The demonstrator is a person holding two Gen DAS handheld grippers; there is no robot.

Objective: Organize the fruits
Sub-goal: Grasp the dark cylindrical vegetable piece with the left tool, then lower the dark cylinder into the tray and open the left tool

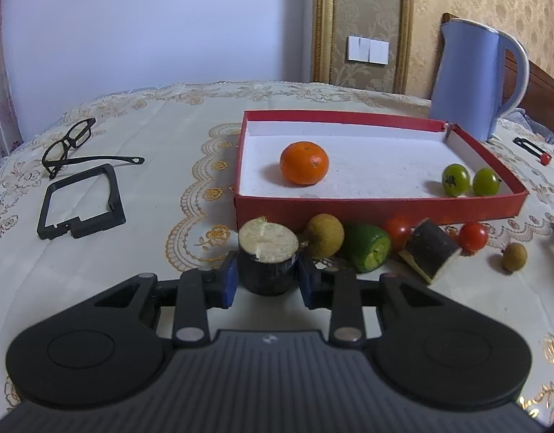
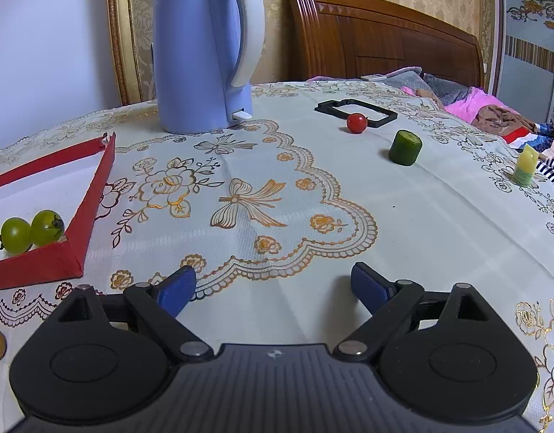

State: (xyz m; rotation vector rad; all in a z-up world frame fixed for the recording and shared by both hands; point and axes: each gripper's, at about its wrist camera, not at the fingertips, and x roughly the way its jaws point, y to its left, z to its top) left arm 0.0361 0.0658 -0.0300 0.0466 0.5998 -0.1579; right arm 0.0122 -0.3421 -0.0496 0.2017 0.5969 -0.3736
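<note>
**My two claws, up close**

My left gripper and my right gripper are built alike. Each has a dark grey ribbed body with a small pale emblem at its top edge. Two rounded black housings flank it, each with a raised disc. Black link arms pivot on silver pins, and my fingers end in blue pads.
</note>
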